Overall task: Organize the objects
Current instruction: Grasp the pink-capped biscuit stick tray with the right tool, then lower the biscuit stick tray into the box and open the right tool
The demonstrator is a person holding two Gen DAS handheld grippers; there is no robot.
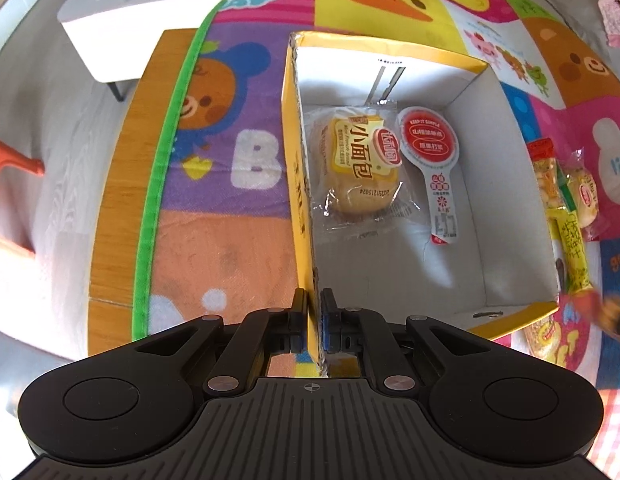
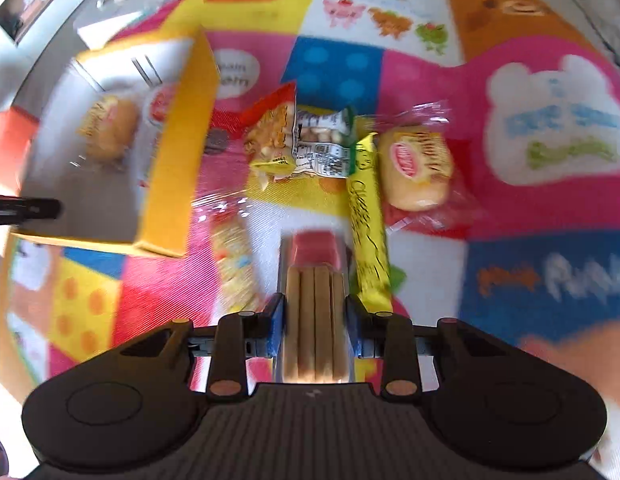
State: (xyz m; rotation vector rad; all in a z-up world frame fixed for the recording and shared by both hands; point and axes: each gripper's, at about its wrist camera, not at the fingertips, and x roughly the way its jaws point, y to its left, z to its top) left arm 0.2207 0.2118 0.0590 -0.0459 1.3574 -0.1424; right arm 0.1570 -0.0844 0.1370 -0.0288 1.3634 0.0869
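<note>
A yellow cardboard box [image 1: 509, 208] with a white inside stands on the cartoon play mat. My left gripper [image 1: 314, 300] is shut on its near left wall. Inside lie a wrapped small bread [image 1: 359, 168] and a red-lidded, spoon-shaped white packet [image 1: 429, 144]. In the right wrist view my right gripper [image 2: 315, 308] is shut on a clear packet of tan biscuits [image 2: 315, 252] with a pink end, held above the mat. The box [image 2: 178, 152] is to its left, blurred, with a dark finger [image 2: 26, 210] of the left gripper at its edge.
Loose snacks lie on the mat [image 2: 529, 200] right of the box: a red-and-yellow nut bag [image 2: 270, 136], a white-and-green packet [image 2: 321, 140], a yellow stick pack [image 2: 367, 220], a wrapped bread [image 2: 417, 168] and a clear packet [image 2: 234, 264]. The wooden table edge [image 1: 122, 184] lies left.
</note>
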